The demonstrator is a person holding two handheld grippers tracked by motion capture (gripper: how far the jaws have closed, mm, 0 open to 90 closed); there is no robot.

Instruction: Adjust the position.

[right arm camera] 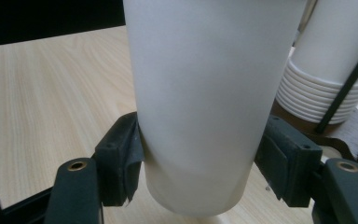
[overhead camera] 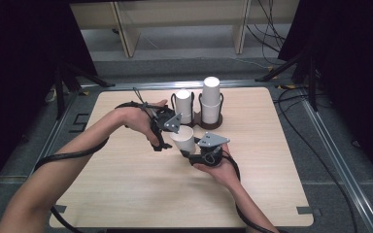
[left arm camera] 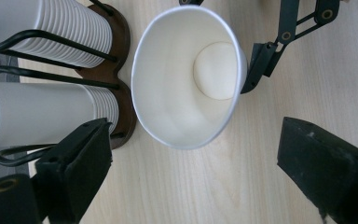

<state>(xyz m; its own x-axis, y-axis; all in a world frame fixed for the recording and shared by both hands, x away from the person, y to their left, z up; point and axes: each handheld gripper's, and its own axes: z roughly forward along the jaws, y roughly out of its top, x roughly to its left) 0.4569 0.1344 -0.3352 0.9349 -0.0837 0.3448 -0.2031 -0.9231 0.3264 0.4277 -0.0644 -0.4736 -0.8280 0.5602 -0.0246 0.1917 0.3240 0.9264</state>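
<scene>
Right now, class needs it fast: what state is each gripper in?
Left gripper: open, jaws clear of the paper cup.
Right gripper: closed on the paper cup.

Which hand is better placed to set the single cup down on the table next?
Right. The right tongs are shut on the cup near its base, upright above the table. The left tongs stand open above the cup's mouth, not touching it.
</scene>
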